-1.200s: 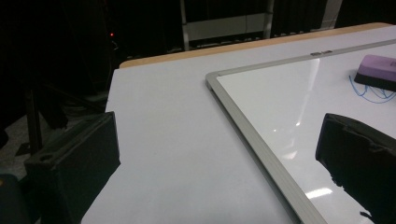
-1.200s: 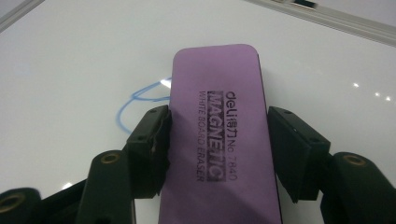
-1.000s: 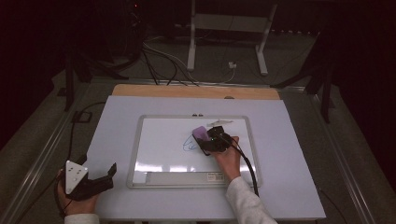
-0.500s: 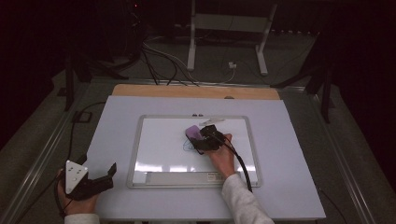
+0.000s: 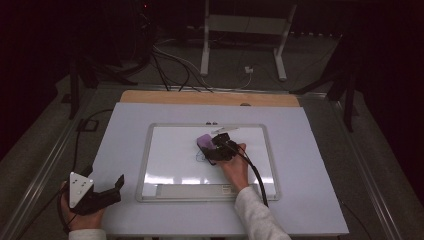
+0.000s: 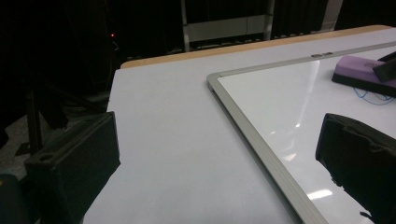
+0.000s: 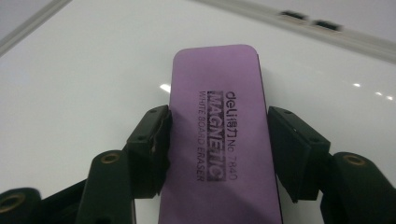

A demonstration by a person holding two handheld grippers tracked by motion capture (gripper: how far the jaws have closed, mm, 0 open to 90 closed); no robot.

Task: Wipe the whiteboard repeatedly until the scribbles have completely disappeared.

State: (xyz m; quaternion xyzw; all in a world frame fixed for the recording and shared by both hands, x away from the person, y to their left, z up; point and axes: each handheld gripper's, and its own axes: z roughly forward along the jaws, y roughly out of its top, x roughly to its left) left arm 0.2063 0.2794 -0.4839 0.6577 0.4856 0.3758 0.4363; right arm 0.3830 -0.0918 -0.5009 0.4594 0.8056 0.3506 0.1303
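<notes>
R hand-held gripper (image 5: 212, 148) clamps purple eraser (image 7: 219, 135) on whiteboard (image 5: 165, 155); L hand-held gripper (image 5: 112, 187) open, empty, on table edge.

1. One white rectangular whiteboard with a silver metal frame (image 5: 145, 165) on the table.
2. One purple flat magnetic eraser with black print (image 7: 223, 140).
3. Two black handheld two-jaw grippers, a left gripper (image 5: 107, 192) and a right gripper (image 7: 217, 151).
4. One pale lavender rectangular table top (image 5: 320, 190), wooden edge at the back.
</notes>
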